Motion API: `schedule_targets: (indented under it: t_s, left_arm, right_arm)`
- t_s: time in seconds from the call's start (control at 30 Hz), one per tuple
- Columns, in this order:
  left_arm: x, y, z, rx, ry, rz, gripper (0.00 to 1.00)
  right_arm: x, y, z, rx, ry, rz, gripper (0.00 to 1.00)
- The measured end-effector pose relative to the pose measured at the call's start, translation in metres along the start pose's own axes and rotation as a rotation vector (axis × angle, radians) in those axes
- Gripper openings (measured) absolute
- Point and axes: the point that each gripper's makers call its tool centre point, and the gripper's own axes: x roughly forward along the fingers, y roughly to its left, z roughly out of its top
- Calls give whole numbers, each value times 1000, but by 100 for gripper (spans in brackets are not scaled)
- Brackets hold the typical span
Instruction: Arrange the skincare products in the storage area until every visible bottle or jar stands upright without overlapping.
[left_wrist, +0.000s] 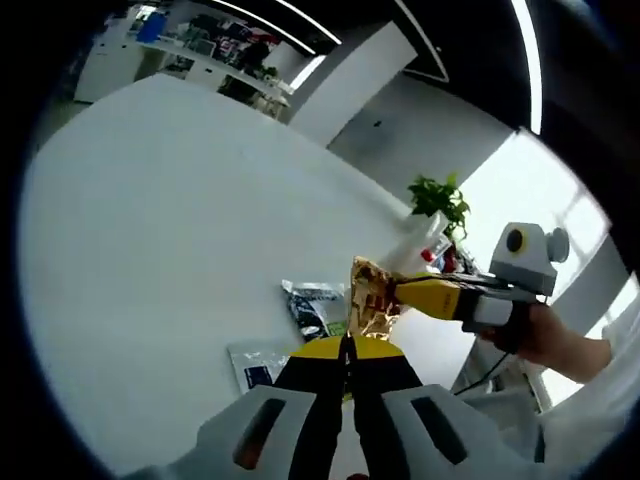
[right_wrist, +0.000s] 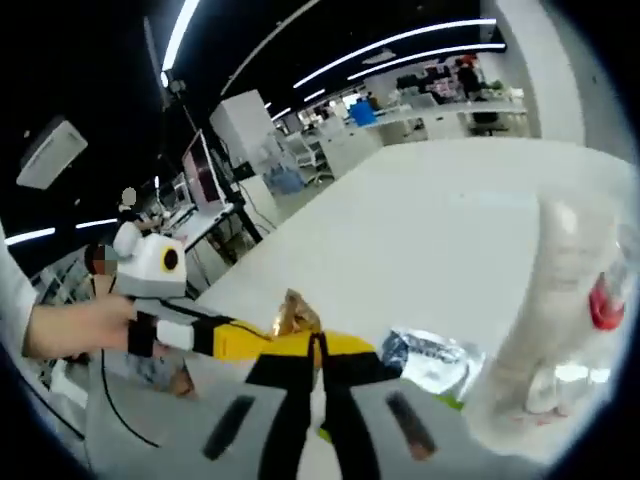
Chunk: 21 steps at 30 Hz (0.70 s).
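Left gripper (left_wrist: 348, 350): fingers closed on gold foil sachet (left_wrist: 370, 300). Right gripper (left_wrist: 405, 290), fingers pinched on same sachet from opposite side. Silver sachets (left_wrist: 315, 308) lie flat on white counter (left_wrist: 180, 220); clear bottle (right_wrist: 575, 290) upright nearby. Step: shared lift; next, one releases.

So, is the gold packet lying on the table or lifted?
Lifted: both grippers pinch the crinkled gold packet above the white table.

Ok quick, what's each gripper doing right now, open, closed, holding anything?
Left gripper: shut; whether it pinches the gold foil packet cannot be told.
Right gripper: shut, reaching to the same packet; a grip cannot be confirmed.
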Motion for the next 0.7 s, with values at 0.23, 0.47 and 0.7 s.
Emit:
schedule_targets:
  t_s: [0.23,0.47,0.7]
  left_arm:
    - [7,26,6,-39,-21,67,0]
    - [19,46,9,-5,5,135,0]
    - [31,67,10,-10,28,172,0]
  right_arm:
    - [30,-9,6,-62,18,-47,2]
    - [57,-20,6,-175,33,-109,2]
    - [78,-36,-2,-250,52,-147,1]
